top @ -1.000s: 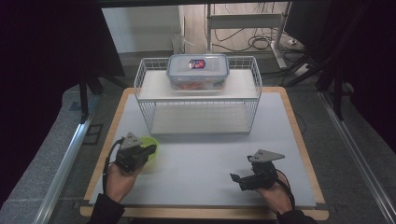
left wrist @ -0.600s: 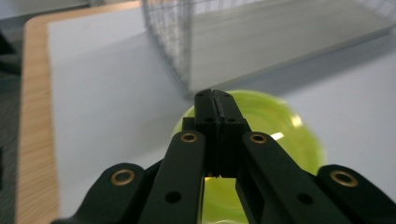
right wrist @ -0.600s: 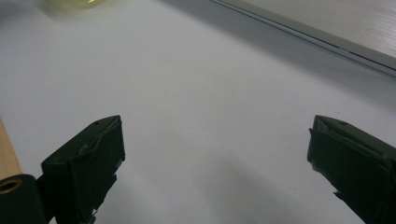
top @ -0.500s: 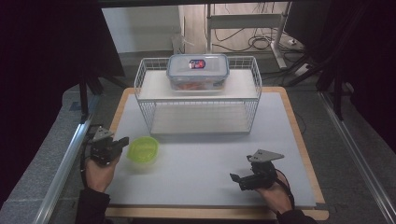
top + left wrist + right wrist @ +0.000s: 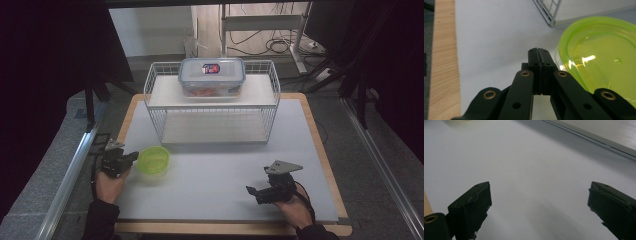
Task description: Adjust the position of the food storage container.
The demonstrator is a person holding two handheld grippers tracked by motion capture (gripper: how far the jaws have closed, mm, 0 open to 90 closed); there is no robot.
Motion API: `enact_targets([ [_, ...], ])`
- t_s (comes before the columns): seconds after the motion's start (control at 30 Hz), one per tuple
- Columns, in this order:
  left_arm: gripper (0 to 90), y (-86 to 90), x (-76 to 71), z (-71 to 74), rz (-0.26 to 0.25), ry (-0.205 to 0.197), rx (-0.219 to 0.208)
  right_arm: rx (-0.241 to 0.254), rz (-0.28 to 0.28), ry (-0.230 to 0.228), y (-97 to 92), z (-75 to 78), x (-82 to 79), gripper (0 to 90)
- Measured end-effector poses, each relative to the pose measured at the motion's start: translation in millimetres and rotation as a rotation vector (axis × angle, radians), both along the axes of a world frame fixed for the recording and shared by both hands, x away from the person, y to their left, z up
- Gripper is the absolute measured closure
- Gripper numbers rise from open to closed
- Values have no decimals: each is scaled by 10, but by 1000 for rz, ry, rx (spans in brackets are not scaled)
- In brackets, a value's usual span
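The lime-green lidded tub sits on the white surface before the wire rack. The left gripper, jaws together and empty, is just beside it; a nudge could skid it away. The right gripper rests well apart, jaws wide.

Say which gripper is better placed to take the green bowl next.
Left. The left gripper sits right beside the green bowl, jaws shut and empty, so it must open first. The right gripper is open but rests well across the white mat from the bowl.
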State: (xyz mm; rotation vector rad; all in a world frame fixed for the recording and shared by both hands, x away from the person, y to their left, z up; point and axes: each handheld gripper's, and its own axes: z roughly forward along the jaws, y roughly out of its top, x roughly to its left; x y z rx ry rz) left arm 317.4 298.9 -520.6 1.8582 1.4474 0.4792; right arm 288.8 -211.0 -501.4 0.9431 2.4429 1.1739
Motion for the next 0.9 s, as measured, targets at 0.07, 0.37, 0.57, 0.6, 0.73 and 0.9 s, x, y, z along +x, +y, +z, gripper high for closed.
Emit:
enact_targets([
  [0.07, 895, -16, 8, -13, -6, 5, -9, -2, 1, -1, 1, -2, 0, 46],
  [0.37, 895, -119, 46, -61, -39, 26, -32, -16, 9, 3, 13, -17, 3, 49],
  [0.57, 895, -161, 58, -109, -63, 50, -34, -25, 12, 7, 15, -24, 4, 50],
  [0.6, 895, -180, 63, -120, -71, 55, -29, -26, 13, 8, 16, -25, 4, 50],
  [0.73, 895, -242, 79, -138, -96, 62, -40, -31, 15, 9, 20, -28, 3, 50],
  [0.9, 895, -318, 113, -170, -120, 72, -37, -36, 17, 12, 27, -37, 4, 50],
])
